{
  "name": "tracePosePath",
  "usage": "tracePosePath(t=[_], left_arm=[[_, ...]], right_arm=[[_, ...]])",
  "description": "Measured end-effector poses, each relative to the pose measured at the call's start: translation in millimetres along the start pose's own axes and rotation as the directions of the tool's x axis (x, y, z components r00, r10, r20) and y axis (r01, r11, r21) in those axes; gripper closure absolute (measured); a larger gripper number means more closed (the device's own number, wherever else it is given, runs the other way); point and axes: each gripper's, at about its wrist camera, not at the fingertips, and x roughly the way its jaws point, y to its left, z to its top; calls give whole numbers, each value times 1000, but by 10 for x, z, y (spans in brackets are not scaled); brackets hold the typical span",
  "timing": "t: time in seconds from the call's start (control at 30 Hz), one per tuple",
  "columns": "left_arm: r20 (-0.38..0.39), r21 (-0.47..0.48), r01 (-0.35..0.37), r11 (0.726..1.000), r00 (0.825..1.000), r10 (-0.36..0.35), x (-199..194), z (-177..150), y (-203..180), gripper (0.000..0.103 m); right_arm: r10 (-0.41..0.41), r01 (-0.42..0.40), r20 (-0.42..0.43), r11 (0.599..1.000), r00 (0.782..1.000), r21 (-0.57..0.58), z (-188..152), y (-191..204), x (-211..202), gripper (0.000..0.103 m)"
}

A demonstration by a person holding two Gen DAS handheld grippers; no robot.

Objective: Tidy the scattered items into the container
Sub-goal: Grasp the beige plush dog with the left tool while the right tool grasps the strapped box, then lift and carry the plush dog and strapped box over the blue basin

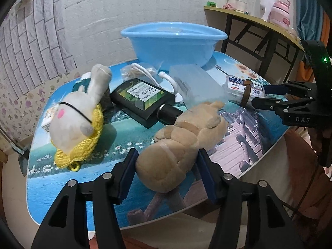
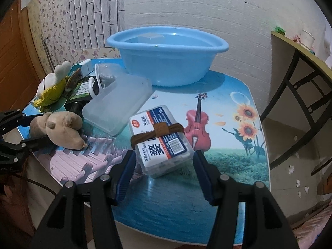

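Note:
A blue plastic basin (image 1: 173, 41) (image 2: 166, 56) stands at the table's far side. My left gripper (image 1: 166, 172) is open, its fingers on either side of a tan plush toy (image 1: 182, 143) (image 2: 60, 128) lying on the table. My right gripper (image 2: 164, 174) is open around a clear floss-pick box (image 2: 161, 141) (image 1: 238, 87) bound with a brown band. A white rabbit plush in yellow knit (image 1: 76, 122) (image 2: 51, 85), a black bottle (image 1: 143, 101) and a frosted plastic lid (image 2: 118, 103) (image 1: 197, 85) lie between them and the basin.
The small table (image 2: 228, 155) has a printed scenic top with rounded edges. A white hook and a bag of small items (image 1: 141, 72) lie behind the bottle. A yellow-topped folding table (image 1: 259, 22) with a pink flask (image 1: 280, 12) stands at the right.

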Motion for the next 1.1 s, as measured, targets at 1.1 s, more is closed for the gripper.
tracePosePath(t=[1.1], left_arm=[[198,-97,-29,995,979,47,-532,474,181,61]], right_arm=[[83,-94,154,993,985,68,276,-86,-366,51]])
